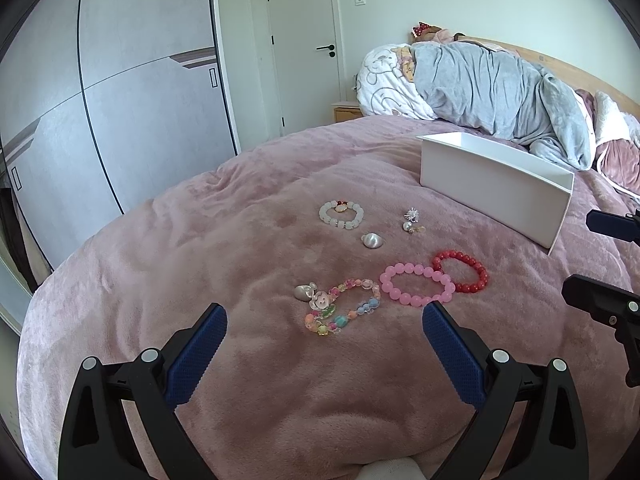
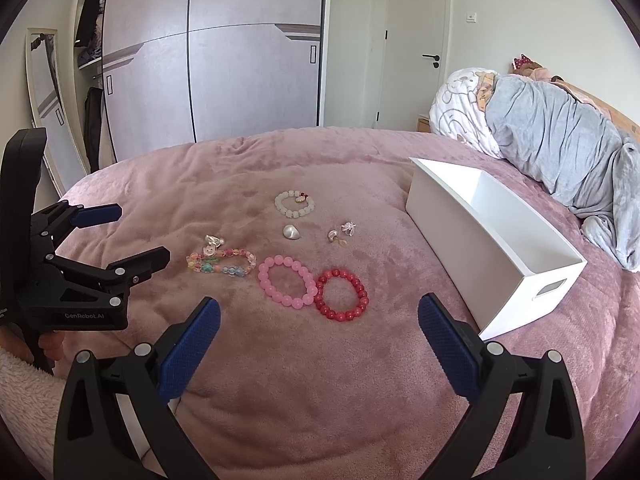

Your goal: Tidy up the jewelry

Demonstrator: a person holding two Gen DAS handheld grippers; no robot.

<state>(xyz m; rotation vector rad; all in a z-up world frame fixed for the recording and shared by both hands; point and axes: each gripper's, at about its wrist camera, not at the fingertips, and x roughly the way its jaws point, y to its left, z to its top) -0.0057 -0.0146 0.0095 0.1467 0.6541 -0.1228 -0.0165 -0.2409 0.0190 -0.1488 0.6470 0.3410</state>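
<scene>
Hovering over a pink plush bedspread (image 1: 168,264), the left gripper (image 1: 325,334) has its blue-padded fingers spread wide with nothing between them. Just ahead of its fingertips lies a multicolored bead bracelet (image 1: 342,307) with a small silvery charm (image 1: 303,292) touching its left end. Ahead and to the right, a pink bead bracelet (image 1: 417,285) touches a red bead bracelet (image 1: 462,271). Farther forward sit a pearly shell-like piece (image 1: 373,240), a white bead bracelet (image 1: 342,215) and a small cluster of clear and gold trinkets (image 1: 412,221).

The right gripper (image 2: 319,322) is likewise spread apart and holds nothing; the red bracelet lies just ahead between its fingers, the pink one beside it to the left. A white open bin (image 2: 496,240) stands ahead and to the right of this gripper, well apart from the jewelry, and no jewelry shows in the part of its inside that can be seen.
</scene>
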